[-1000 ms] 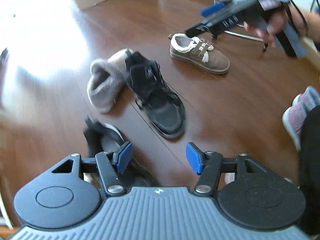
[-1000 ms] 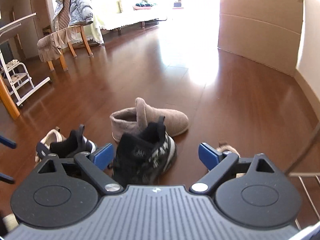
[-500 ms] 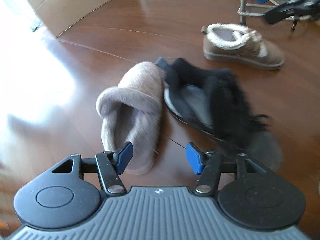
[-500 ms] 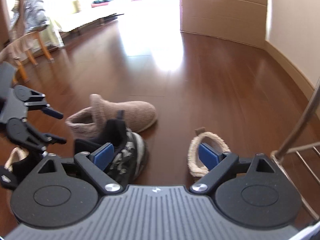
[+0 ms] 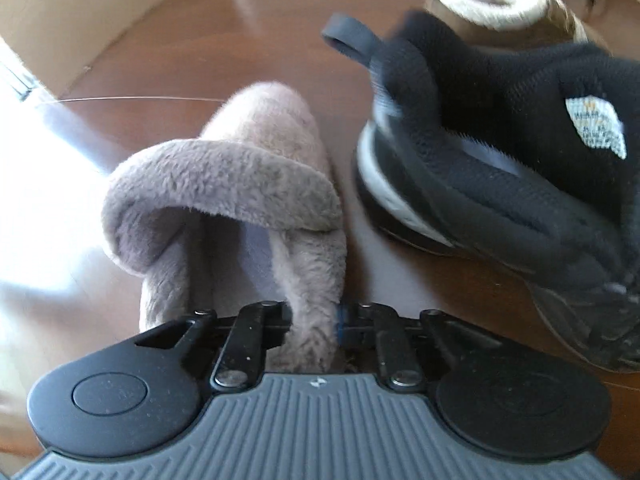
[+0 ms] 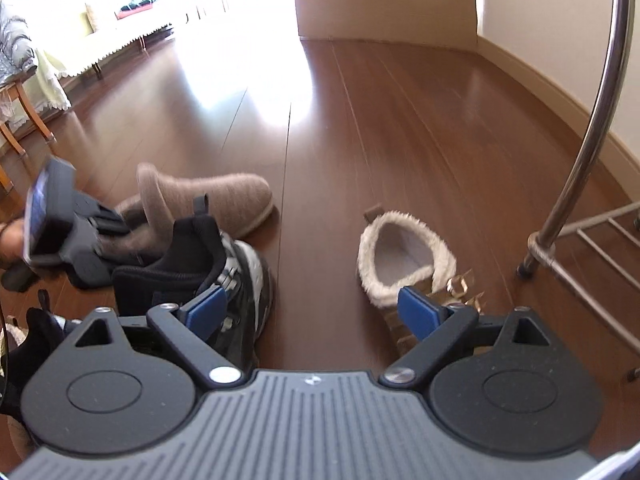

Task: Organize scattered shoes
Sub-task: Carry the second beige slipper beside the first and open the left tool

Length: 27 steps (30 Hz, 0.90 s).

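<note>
The left gripper [image 5: 314,322] is clamped on the fuzzy slipper's [image 5: 240,184] heel wall at lower centre; a black sneaker [image 5: 500,168] lies right. The right gripper [image 6: 316,312] gapes wide, empty, beside a fleece-lined shoe [image 6: 404,256] lower right.

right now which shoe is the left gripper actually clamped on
The fuzzy grey-brown slipper boot: the left gripper has its fingers shut on its collar edge. The black mesh sneaker and white-fleece-lined brown shoe lie ungripped.

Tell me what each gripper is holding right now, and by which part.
The left gripper is shut on the grey fuzzy slipper, pinching the side wall of its heel opening. The right gripper is open, holding nothing.
</note>
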Tool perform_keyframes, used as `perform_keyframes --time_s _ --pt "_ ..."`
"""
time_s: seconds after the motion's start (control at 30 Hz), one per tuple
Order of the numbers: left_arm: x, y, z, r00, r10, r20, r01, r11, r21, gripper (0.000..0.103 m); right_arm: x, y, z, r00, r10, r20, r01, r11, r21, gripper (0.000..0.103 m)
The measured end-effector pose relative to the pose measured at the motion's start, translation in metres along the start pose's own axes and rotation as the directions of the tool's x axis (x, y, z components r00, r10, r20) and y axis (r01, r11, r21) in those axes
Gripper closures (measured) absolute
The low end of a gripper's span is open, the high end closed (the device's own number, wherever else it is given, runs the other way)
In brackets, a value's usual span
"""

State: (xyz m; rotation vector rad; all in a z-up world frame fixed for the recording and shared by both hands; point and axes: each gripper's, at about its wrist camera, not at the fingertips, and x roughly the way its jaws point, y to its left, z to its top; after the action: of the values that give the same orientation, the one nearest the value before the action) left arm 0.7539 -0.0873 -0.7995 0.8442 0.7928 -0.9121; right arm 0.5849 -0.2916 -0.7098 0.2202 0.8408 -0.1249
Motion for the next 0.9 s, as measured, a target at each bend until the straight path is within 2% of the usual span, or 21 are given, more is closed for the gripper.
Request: perform_keyframes --time_s 0.13,0.2,0.27,0.37,0.43,0.47,0.5,0.57,0.63,0.7,0.73,0.77,0.8,0.87,0.9 --pt "-0.03 0.019 -0.009 0.995 0.036 0.089 -0.032 0.998 -0.051 0.088 -0.004 0.007 0.005 1.0 0.006 0.016 -0.005 1.0 -0.03 0.012" --pt "-0.069 0.029 -0.01 0.982 0.079 0.174 -0.068 0.995 -0.068 0.088 -0.01 0.009 0.008 0.999 0.008 0.036 -0.006 0.999 -0.038 0.012" --pt "-0.101 0.029 -0.01 0.969 0.09 0.229 -0.081 0.995 -0.049 0.088 -0.021 0.008 0.01 0.998 0.013 0.055 -0.011 0.999 -0.039 0.012" --pt "-0.155 0.011 -0.012 0.949 0.08 0.306 -0.102 0.993 0.058 0.087 -0.042 0.004 0.01 0.997 0.013 0.08 -0.01 0.999 -0.038 0.012" --pt "-0.185 -0.014 -0.014 0.938 0.034 0.346 -0.097 0.981 0.166 0.087 -0.062 -0.005 0.005 0.995 -0.001 0.098 0.004 0.999 -0.033 0.012" --pt "-0.2 -0.029 -0.014 0.931 0.005 0.365 -0.095 0.969 0.228 0.087 -0.073 -0.009 0.003 0.994 -0.008 0.107 0.011 0.999 -0.031 0.012" --pt "-0.215 -0.054 -0.016 0.921 -0.038 0.388 -0.096 0.942 0.321 0.087 -0.083 -0.013 0.0 0.993 -0.014 0.117 0.018 0.999 -0.028 0.012" --pt "-0.229 -0.085 -0.016 0.907 -0.108 0.407 -0.084 0.901 0.426 0.087 -0.103 -0.022 -0.004 0.99 -0.028 0.135 0.031 0.999 -0.023 0.012" --pt "-0.247 -0.134 -0.013 0.877 -0.243 0.414 -0.058 0.802 0.594 0.087 -0.12 -0.029 -0.009 0.988 -0.045 0.149 0.046 0.999 -0.008 0.012" --pt "-0.249 -0.159 -0.005 0.858 -0.325 0.398 -0.039 0.731 0.682 0.086 -0.149 -0.044 -0.02 0.982 -0.076 0.172 0.073 0.997 0.024 0.011" --pt "-0.25 -0.178 -0.003 0.844 -0.386 0.371 -0.017 0.674 0.739 0.086 -0.162 -0.052 -0.027 0.979 -0.092 0.182 0.086 0.995 0.042 0.01" --pt "-0.25 -0.198 -0.001 0.831 -0.443 0.338 0.003 0.61 0.793 0.086 -0.174 -0.06 -0.035 0.976 -0.109 0.191 0.099 0.993 0.061 0.009" --pt "-0.241 -0.221 0.001 0.827 -0.483 0.287 0.017 0.532 0.846 0.085 -0.187 -0.068 -0.043 0.972 -0.126 0.199 0.112 0.99 0.08 0.008" --pt "-0.223 -0.266 0.002 0.819 -0.546 0.177 0.042 0.364 0.93 0.08 -0.206 -0.085 -0.067 0.971 -0.142 0.19 0.12 0.985 0.124 0.008" --pt "-0.206 -0.288 -0.001 0.83 -0.545 0.117 0.047 0.277 0.96 0.077 -0.209 -0.09 -0.078 0.974 -0.141 0.177 0.118 0.984 0.136 0.007"
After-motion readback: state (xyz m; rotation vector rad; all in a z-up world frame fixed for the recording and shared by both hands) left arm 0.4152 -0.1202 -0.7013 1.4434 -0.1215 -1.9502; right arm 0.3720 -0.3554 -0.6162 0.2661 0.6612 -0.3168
